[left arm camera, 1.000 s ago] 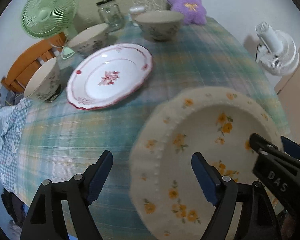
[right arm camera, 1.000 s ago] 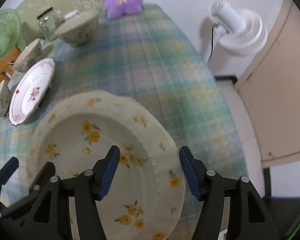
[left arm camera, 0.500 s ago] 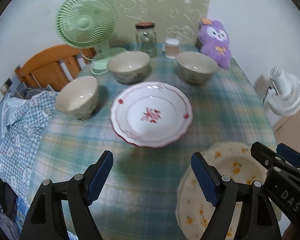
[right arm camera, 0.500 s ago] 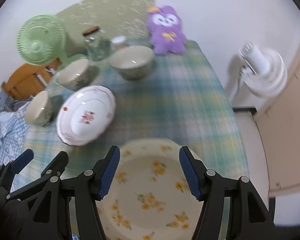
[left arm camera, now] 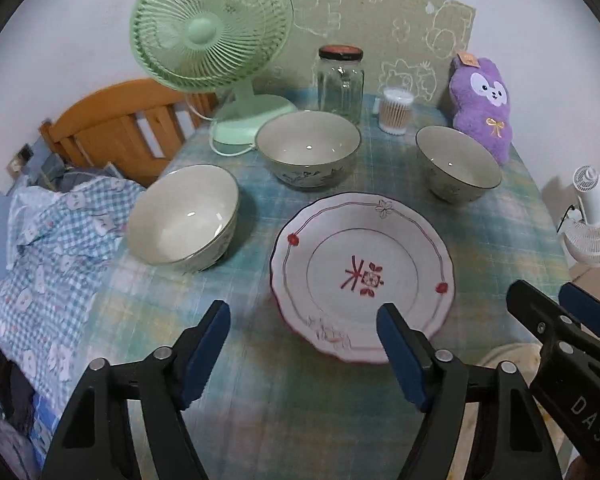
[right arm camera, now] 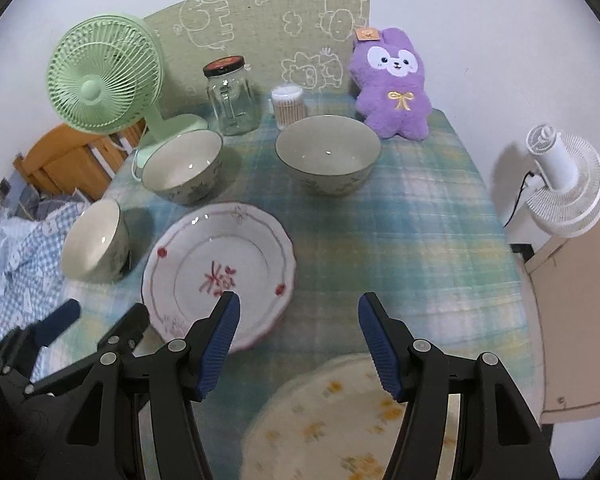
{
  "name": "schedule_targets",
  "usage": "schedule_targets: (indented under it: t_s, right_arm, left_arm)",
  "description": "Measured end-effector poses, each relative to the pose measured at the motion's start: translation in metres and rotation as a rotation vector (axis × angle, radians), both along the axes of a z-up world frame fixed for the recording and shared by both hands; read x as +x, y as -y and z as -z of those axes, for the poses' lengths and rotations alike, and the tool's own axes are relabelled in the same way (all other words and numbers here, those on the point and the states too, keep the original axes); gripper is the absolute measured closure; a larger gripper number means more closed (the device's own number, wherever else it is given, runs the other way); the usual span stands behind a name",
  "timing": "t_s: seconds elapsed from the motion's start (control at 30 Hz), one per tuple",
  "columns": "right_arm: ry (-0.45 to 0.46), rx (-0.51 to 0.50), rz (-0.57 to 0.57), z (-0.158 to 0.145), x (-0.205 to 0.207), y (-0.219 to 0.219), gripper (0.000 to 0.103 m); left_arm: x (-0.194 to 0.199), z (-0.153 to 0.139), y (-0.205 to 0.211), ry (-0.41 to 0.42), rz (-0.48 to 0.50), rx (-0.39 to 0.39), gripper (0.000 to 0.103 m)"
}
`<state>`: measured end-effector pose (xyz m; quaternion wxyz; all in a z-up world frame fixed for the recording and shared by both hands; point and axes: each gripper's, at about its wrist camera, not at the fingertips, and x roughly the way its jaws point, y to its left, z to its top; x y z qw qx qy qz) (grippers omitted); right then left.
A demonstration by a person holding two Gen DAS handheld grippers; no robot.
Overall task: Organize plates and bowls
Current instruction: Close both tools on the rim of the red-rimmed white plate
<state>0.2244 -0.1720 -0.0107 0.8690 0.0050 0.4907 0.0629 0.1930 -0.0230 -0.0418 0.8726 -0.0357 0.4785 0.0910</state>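
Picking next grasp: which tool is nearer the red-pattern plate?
Left. The left tool, jaws closing on nothing, hovers at the red-pattern plate's near rim. The right tool hangs open further right, above the yellow-flower plate.

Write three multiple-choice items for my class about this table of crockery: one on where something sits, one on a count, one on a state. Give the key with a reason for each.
1. Where does the clear glass jar with the dark lid stand?
A. Between the green table fan and the small tub of cotton swabs
B. On the white plate with red flower pattern
C. In front of the cream plate with yellow flowers

2. How many grey-green ceramic bowls are on the plaid tablecloth?
A. One
B. Three
C. Five

3. What is between the right gripper fingers?
A. A bowl
B. The purple plush toy
C. Nothing

Key: 1 A, the jar is at the back between fan and tub. 2 B, three bowls ring the red-patterned plate. 3 C, its jaws stand apart over bare cloth.
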Motion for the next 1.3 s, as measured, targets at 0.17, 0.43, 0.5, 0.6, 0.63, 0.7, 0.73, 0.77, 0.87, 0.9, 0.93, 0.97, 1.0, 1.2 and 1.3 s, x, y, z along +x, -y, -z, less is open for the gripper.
schedule_targets:
  t_s: [0.17,0.43,0.5,0.6,0.63,0.7,0.73,0.77,0.87,0.9,0.93,0.97,1.0,1.2,1.3]
  right_arm:
    - [-0.001,-0.022,0.036,0.018,0.023,-0.016,0.038]
    - [-0.037,-0.048,0.062,0.053,0.051,-0.031,0.038]
    - [-0.05,-0.056,0.065,0.062,0.058,-0.033,0.038]
    - [-0.071,-0.078,0.074,0.074,0.065,-0.036,0.039]
    - [-0.08,-0.093,0.081,0.079,0.068,-0.037,0.041]
    - [-0.099,-0.104,0.084,0.087,0.071,-0.039,0.045]
    - [-0.108,-0.108,0.085,0.091,0.072,-0.039,0.045]
    - [-0.116,-0.109,0.087,0.094,0.074,-0.038,0.045]
    - [-0.127,-0.115,0.088,0.1,0.078,-0.038,0.045]
    - [-0.13,-0.114,0.087,0.102,0.079,-0.038,0.05]
    - [-0.134,-0.113,0.083,0.104,0.08,-0.038,0.053]
    - [-0.14,-0.111,0.078,0.105,0.081,-0.039,0.059]
    - [-0.146,-0.109,0.071,0.107,0.082,-0.04,0.062]
    - [-0.155,-0.118,0.065,0.109,0.084,-0.043,0.064]
    - [-0.166,-0.121,0.075,0.108,0.083,-0.043,0.064]
  left_arm:
    - [0.025,0.018,-0.011,-0.014,0.036,0.003,0.03]
    - [0.055,0.047,-0.024,-0.054,0.043,0.0,0.039]
    - [0.061,0.056,-0.025,-0.071,0.048,-0.002,0.041]
    - [0.067,0.066,-0.026,-0.094,0.052,0.003,0.043]
    - [0.068,0.069,-0.025,-0.096,0.058,0.014,0.043]
    - [0.07,0.074,-0.024,-0.102,0.069,0.015,0.045]
    - [0.072,0.076,-0.024,-0.109,0.07,0.008,0.048]
    - [0.074,0.079,-0.024,-0.118,0.069,-0.001,0.049]
    - [0.078,0.082,-0.027,-0.117,0.059,-0.019,0.052]
    - [0.08,0.081,-0.027,-0.117,0.057,-0.019,0.053]
    - [0.081,0.081,-0.026,-0.118,0.058,-0.02,0.054]
    - [0.082,0.081,-0.026,-0.117,0.057,-0.014,0.054]
    - [0.083,0.081,-0.025,-0.117,0.056,-0.012,0.054]
    - [0.085,0.081,-0.026,-0.12,0.069,-0.01,0.057]
    - [0.085,0.082,-0.026,-0.128,0.074,-0.01,0.058]
